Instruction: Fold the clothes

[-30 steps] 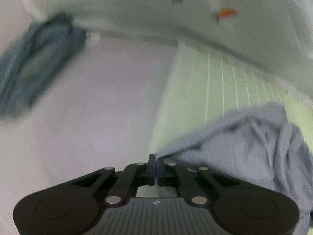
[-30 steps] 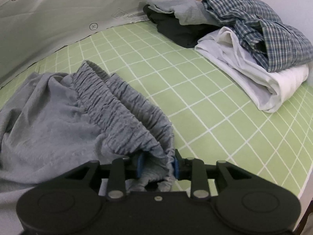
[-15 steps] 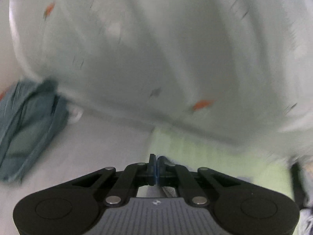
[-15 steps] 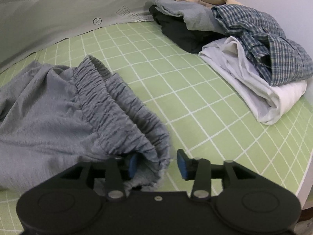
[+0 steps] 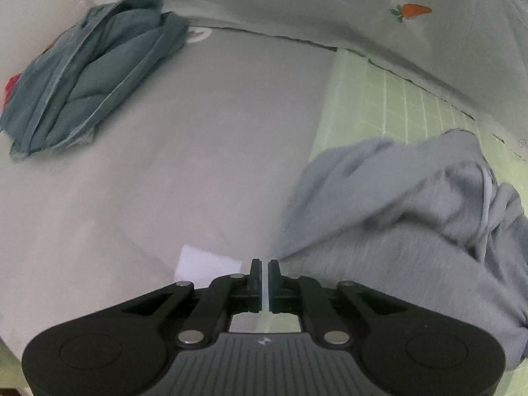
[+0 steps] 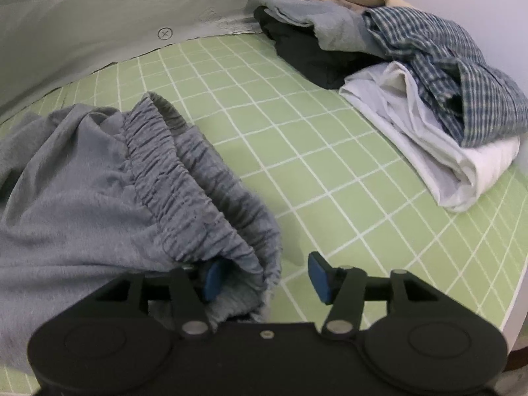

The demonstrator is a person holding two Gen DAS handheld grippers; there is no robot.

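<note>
With both grippers' jaws opening, the left gripper (image 5: 265, 275) empty and the right gripper (image 6: 264, 275) loose around the grey trousers (image 6: 109, 178) waistband, the bunched waistband may be left crumpled and the fold spoiled

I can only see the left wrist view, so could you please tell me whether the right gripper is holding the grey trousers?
Observer: No. The right gripper has its jaws opening, and the elastic waistband of the grey trousers lies loose between them, off the right-hand pad.
Operator: Thank you. What lies beyond it on the green mat?
Observer: A pile of unfolded clothes at the far right of the green mat, with a checked shirt on top of a white garment.
Operator: Is anything else in that pile?
Observer: Yes, a black garment sits at its far end, under a grey one.
</note>
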